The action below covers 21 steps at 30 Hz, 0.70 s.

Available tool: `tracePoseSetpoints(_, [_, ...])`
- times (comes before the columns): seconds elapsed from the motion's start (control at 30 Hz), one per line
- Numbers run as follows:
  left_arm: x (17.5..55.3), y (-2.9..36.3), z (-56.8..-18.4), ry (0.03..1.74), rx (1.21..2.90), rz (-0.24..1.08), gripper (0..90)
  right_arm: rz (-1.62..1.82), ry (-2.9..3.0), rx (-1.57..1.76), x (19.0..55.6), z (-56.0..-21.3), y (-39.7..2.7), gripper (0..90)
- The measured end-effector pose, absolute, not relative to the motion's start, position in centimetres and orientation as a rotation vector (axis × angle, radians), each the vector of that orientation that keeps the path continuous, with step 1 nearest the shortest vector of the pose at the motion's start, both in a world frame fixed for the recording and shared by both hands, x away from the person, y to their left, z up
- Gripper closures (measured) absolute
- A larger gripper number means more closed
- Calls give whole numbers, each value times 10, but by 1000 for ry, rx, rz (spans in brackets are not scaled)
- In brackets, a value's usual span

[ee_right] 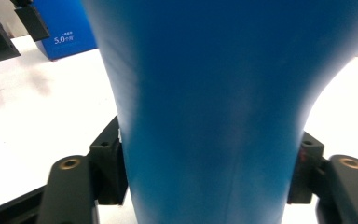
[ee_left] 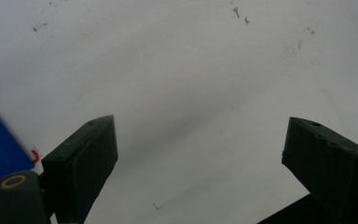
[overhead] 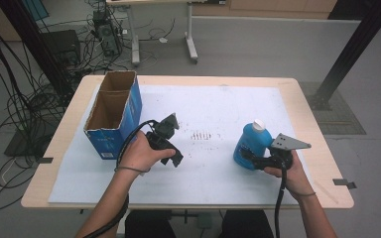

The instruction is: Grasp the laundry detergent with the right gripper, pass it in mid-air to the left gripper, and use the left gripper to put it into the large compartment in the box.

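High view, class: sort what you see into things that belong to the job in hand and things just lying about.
In the job:
- blue bottle, white-capped, between the right gripper's jaws
- open blue cardboard box, standing beside the left gripper, whose jaws are open with nothing between them

Lying about:
- white mat on the table
- cables on the floor
- desk legs behind
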<state>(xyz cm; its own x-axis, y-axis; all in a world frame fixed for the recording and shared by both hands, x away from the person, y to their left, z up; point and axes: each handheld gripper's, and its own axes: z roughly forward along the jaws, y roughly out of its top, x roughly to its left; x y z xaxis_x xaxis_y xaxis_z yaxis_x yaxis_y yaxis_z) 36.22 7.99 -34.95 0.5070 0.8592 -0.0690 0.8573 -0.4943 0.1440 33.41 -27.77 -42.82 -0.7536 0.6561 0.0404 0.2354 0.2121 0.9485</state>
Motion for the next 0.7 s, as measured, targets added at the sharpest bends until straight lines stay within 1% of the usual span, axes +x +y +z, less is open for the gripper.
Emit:
tracePoseSetpoints(0.27, [362, 79, -350, 1483, 2589, 17, 106, 1561, 2124, 818, 334, -428, -277, 361])
tracePoseSetpoints(0.47, [362, 79, -349, 1485, 2586, 19, 106, 1569, 2126, 806, 334, -428, -277, 401])
tracePoseSetpoints(0.7, [361, 78, -350, 1483, 2590, 17, 107, 1570, 2123, 798, 333, -428, -277, 411])
